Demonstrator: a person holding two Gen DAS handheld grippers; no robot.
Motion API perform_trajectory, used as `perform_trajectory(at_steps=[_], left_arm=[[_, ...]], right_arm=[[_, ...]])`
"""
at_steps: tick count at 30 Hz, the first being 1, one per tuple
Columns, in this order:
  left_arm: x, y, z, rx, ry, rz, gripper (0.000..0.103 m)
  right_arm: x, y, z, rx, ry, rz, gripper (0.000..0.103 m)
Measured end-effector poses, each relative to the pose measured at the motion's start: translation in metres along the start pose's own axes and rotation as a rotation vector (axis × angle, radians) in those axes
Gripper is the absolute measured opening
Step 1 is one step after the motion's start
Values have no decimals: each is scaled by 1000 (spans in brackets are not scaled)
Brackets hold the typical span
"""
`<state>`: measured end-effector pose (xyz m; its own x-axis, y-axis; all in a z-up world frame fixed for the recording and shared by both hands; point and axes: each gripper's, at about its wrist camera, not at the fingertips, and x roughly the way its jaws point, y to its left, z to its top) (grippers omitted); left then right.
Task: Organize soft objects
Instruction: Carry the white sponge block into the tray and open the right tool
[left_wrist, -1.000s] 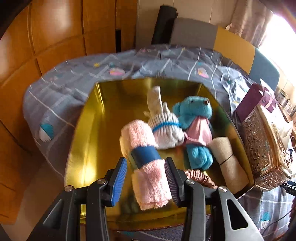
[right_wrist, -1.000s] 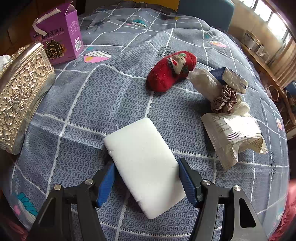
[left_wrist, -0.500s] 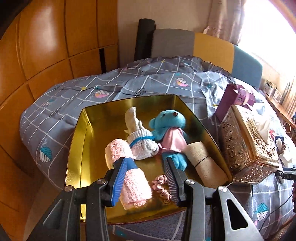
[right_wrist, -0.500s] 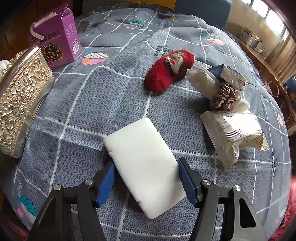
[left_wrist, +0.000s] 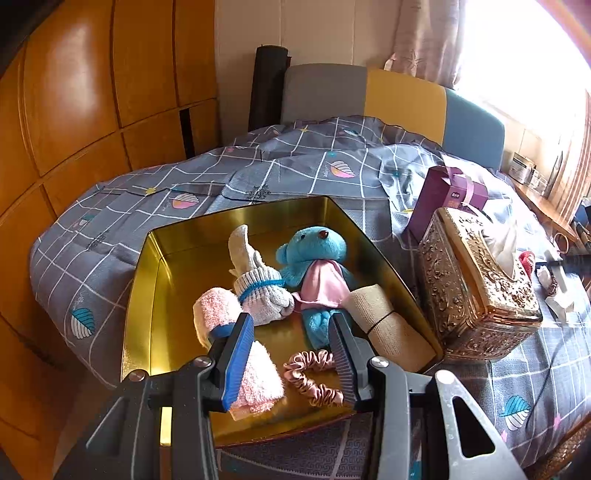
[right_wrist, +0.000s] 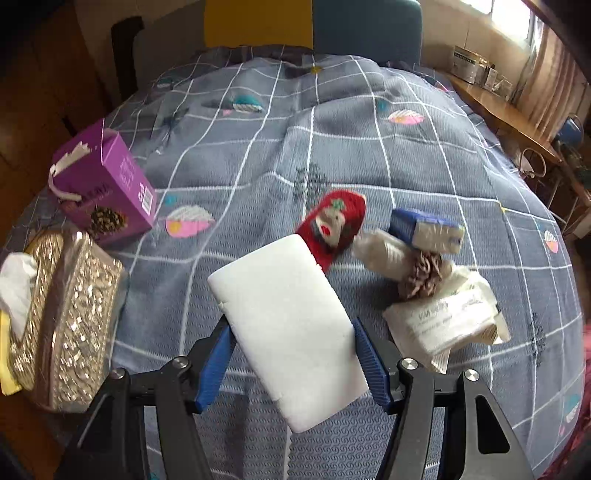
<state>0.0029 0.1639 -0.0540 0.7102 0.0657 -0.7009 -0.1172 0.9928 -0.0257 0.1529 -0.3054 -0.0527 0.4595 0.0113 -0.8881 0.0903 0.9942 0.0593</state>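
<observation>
My left gripper (left_wrist: 290, 317) hangs open above the near end of a gold tin (left_wrist: 177, 291), with nothing between its fingers. In the tin lie a rolled pink towel (left_wrist: 218, 310), a white sock bundle (left_wrist: 258, 291), a blue teddy (left_wrist: 314, 254), a beige roll (left_wrist: 384, 325) and a pink scrunchie (left_wrist: 314, 376). My right gripper (right_wrist: 291, 328) holds a white sponge block (right_wrist: 288, 314) clear of the bedspread, its jaws closing against the block's sides. Beyond the sponge lie a red sock (right_wrist: 336, 225) and a brown scrunchie (right_wrist: 424, 273).
An ornate gold tissue box (right_wrist: 66, 325) and a purple carton (right_wrist: 107, 184) stand left of the sponge. A blue and silver pack (right_wrist: 424, 229) and a white tissue packet (right_wrist: 447, 321) lie to its right. Wooden cupboards and a padded headboard (left_wrist: 369, 92) border the bed.
My left gripper drew back and up from the pink towel, which stays in the tin. My right gripper lifted the white sponge off the bedspread.
</observation>
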Motion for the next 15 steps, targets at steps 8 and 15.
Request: perform_trajectory(at_steps=[8,15], left_arm=[[-2,1,0,10,-2,-8,42],[-2,2,-3,15,1,-7,42]], right_arm=[[-40,44,93,70,-152,41,65],[-86,149,122,-150,-295,238,65]])
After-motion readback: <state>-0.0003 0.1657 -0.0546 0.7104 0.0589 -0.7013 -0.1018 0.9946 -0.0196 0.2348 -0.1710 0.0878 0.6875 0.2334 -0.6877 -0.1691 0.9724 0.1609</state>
